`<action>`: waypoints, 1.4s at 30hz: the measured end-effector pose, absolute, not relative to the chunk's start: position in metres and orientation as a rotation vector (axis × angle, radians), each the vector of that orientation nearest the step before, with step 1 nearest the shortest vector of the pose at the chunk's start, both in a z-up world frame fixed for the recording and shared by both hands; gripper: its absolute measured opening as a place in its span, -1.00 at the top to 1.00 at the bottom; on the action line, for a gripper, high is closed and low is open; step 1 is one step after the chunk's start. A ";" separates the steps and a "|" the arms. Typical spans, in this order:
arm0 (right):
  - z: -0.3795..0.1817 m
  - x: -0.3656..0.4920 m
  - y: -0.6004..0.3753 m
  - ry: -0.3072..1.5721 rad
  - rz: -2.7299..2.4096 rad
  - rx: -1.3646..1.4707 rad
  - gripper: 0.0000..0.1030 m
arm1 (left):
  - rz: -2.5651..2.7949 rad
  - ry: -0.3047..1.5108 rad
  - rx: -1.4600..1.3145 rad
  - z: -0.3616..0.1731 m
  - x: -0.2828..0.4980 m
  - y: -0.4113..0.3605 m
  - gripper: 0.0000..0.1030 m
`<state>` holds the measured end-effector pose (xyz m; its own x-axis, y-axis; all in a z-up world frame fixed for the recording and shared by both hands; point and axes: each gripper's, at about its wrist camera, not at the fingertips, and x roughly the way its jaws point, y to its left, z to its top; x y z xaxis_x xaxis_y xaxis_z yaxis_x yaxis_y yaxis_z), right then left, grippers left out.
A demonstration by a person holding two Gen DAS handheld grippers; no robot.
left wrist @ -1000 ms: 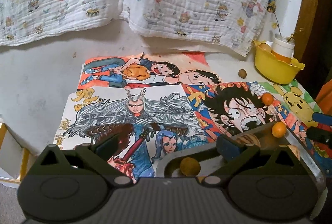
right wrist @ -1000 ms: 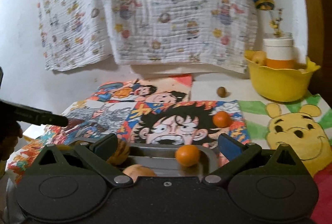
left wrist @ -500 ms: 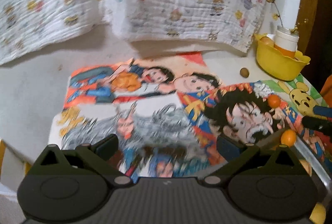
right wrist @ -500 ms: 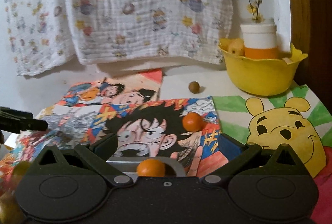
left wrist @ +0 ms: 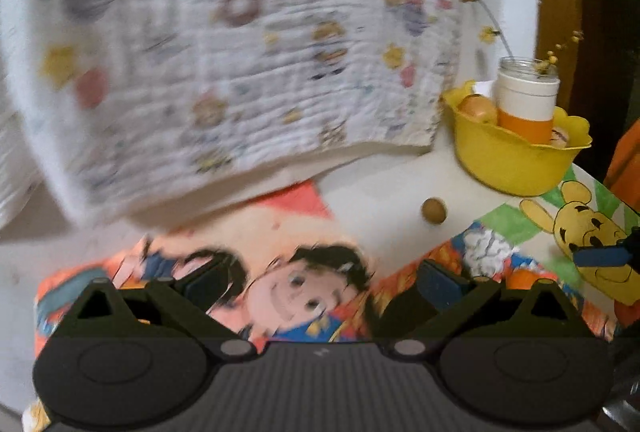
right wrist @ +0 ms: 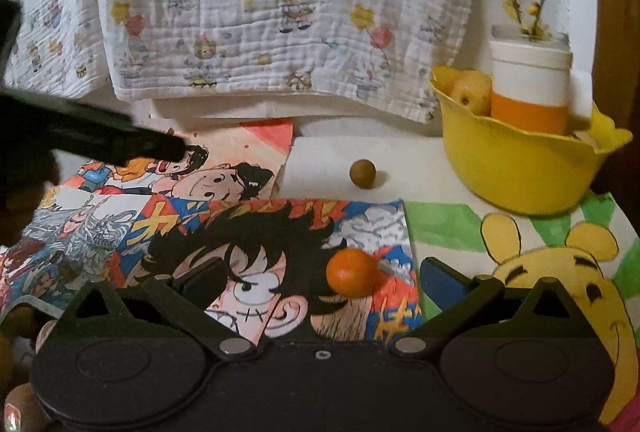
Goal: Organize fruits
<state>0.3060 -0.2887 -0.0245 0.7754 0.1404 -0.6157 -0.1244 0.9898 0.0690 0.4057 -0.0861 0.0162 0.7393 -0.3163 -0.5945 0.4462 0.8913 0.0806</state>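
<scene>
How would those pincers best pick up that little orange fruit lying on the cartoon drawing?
Probably across its widest part. The orange fruit is round and lies loose on the flat drawing, nothing touching it, so any side works. The open right gripper already faces it, so it could come straight forward, one finger to each side.

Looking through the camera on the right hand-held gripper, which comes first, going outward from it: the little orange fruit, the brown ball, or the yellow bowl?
1. The little orange fruit, between the right hand-held gripper's open fingers, on the cartoon drawing.
2. The brown ball, farther back on bare white tabletop.
3. The yellow bowl, back right, near the wall.
</scene>
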 end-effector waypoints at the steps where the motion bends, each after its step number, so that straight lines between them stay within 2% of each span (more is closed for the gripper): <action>1: -0.024 0.308 -0.289 0.664 0.147 0.022 -0.98 | -0.433 0.601 0.234 0.015 0.408 -0.093 -0.99; 15: -0.036 0.316 -0.277 0.596 0.208 -0.120 -0.95 | -0.591 0.567 0.324 -0.020 0.440 -0.146 -0.99; 29: -0.055 0.343 -0.307 0.751 0.247 0.108 -0.90 | -0.695 0.598 0.414 -0.048 0.477 -0.205 -0.98; 34: -0.057 0.342 -0.316 0.749 0.276 0.174 -0.92 | -0.700 0.631 0.393 -0.060 0.491 -0.221 -0.81; 39: -0.058 0.342 -0.304 0.760 0.270 0.093 -0.95 | -0.714 0.627 0.392 -0.064 0.491 -0.229 -0.62; 42: -0.059 0.342 -0.303 0.760 0.268 0.079 -0.95 | -0.705 0.627 0.398 -0.064 0.490 -0.233 -0.36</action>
<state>0.3415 -0.3031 -0.0586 0.6930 0.2678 -0.6693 -0.2111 0.9631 0.1667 0.4901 -0.2329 -0.0643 0.5924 -0.4734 -0.6519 0.7022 0.7000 0.1298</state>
